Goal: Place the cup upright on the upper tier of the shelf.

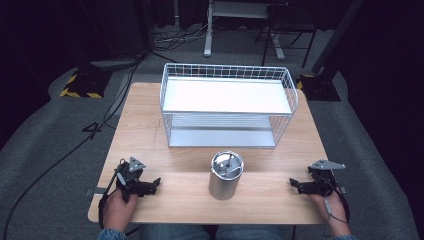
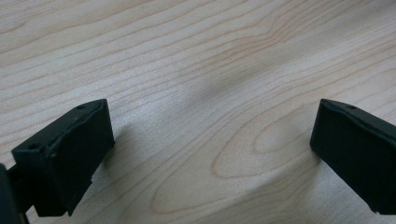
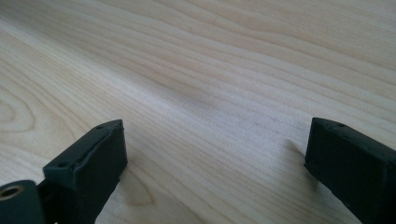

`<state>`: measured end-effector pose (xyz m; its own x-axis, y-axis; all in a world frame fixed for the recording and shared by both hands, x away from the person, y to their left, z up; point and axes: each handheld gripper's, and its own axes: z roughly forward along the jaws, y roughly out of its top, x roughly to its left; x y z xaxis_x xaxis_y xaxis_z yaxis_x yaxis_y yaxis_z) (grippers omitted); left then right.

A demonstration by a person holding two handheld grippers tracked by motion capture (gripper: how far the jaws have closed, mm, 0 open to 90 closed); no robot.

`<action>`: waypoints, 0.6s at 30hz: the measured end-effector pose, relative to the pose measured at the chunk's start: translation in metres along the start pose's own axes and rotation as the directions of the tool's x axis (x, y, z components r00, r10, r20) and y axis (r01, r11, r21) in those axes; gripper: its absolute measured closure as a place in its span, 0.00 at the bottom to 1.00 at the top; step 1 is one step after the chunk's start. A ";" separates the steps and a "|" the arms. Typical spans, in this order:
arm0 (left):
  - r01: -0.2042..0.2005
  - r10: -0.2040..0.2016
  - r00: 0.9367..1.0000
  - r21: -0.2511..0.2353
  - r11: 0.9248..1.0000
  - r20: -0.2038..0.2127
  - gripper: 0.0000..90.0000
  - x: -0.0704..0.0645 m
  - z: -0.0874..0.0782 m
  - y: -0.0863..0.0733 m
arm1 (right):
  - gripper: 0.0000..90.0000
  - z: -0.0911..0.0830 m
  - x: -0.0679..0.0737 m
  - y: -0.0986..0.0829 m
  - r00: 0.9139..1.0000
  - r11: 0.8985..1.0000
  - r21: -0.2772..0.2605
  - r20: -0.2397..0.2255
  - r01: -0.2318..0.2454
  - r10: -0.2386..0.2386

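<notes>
A metal canister with a shiny lid stands upright near the front middle of the wooden table. Behind it sits a white wire two-tier rack. My left gripper rests on the table to the canister's left, pointing toward it, with its jaws wide apart. My right gripper lies to the canister's right, also aimed inward. In the left gripper view the black fingers frame bare wood. The right gripper view shows its fingers spread over bare wood too. Nothing lies between either pair.
The rack takes up the table's back half; its shelves hold nothing. Bare wood lies on both sides of the canister. Beyond the table are grey carpet, cables, a yellow-black striped base and desk legs.
</notes>
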<state>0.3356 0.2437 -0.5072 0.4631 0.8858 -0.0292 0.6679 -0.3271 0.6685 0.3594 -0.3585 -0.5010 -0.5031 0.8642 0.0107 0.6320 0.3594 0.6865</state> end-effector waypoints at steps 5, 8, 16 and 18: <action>-0.002 0.002 1.000 0.000 1.000 0.000 0.00 0.000 0.000 0.000 | 0.06 -0.013 0.000 0.007 1.000 0.999 -0.037 -0.015 -0.014 0.014; -0.001 0.001 1.000 0.000 1.000 0.000 0.00 0.000 0.000 0.000 | 0.06 -0.019 0.002 0.012 1.000 0.999 -0.046 -0.017 -0.003 0.003; -0.002 0.002 1.000 0.001 1.000 0.000 0.00 0.000 0.000 0.000 | 0.06 -0.037 0.012 0.025 0.999 0.995 -0.092 -0.035 0.026 -0.030; -0.001 0.001 1.000 0.000 1.000 0.000 0.00 0.000 0.000 0.000 | 0.06 -0.042 0.014 0.028 0.998 0.994 -0.103 -0.043 0.034 -0.039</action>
<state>0.3356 0.2437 -0.5072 0.4636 0.8856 -0.0289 0.6678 -0.3278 0.6683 0.3450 -0.3507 -0.4511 -0.5519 0.8338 0.0154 0.5503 0.3503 0.7579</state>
